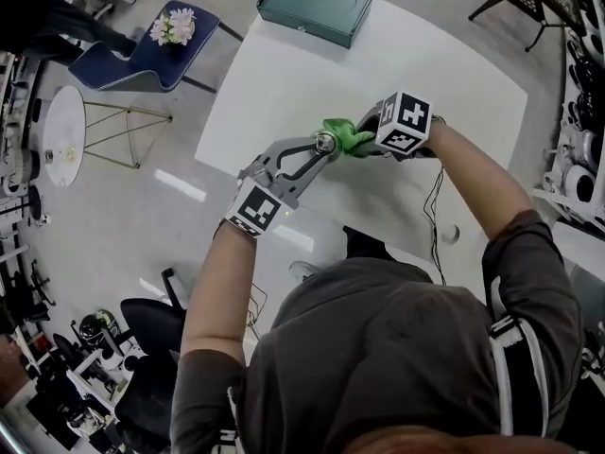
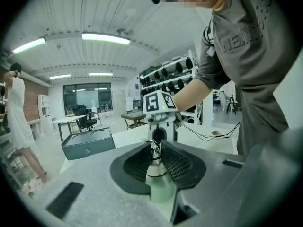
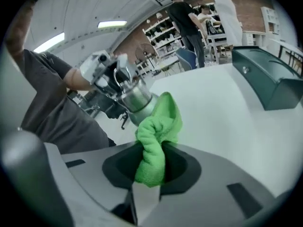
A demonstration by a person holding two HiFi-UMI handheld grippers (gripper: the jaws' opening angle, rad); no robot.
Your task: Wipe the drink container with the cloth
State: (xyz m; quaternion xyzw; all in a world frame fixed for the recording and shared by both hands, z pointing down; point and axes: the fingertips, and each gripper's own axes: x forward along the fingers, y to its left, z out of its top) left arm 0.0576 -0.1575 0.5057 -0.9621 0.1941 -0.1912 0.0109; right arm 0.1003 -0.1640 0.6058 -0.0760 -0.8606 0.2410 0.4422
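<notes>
Angling downward, the right hand-held gripper [image 1: 365, 144] presses cloth [image 3: 154, 138] against the bottle [image 3: 136, 100].

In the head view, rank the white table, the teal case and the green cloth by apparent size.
Largest: white table.
Middle: teal case.
Smallest: green cloth, even though it is held nearer the camera.
</notes>
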